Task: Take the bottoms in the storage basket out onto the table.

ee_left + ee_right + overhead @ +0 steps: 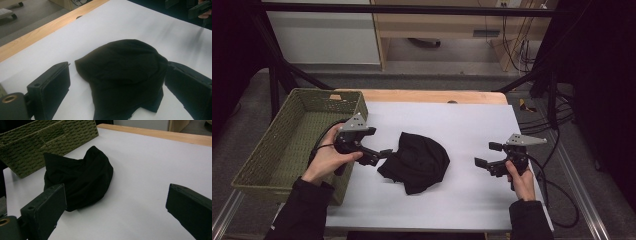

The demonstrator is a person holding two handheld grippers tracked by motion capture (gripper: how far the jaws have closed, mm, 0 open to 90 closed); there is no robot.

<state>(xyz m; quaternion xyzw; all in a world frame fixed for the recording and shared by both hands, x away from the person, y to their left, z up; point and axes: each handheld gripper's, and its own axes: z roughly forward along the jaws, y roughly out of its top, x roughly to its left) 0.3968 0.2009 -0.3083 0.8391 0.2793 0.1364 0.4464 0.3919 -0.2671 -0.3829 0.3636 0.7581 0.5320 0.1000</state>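
Observation:
A crumpled black cloth [417, 161] lies on the white sheet [462, 125] near the table's middle. My left gripper [379, 144] is open at the cloth's left edge. In the left gripper view the cloth [120, 72] bulges between the two wide-apart jaws of the left gripper [116, 68], and neither pad presses on it. My right gripper [488, 154] is open to the right of the cloth, a short gap away. In the right gripper view the cloth [80, 177] lies ahead and to the left of the right gripper [115, 192], with nothing between the jaws.
A green woven basket [267, 150] stands at the table's left edge, close behind the left hand; its wall [37, 142] is just beyond the cloth. A wooden strip [432, 96] runs along the table's far side. Cables trail off at the right.

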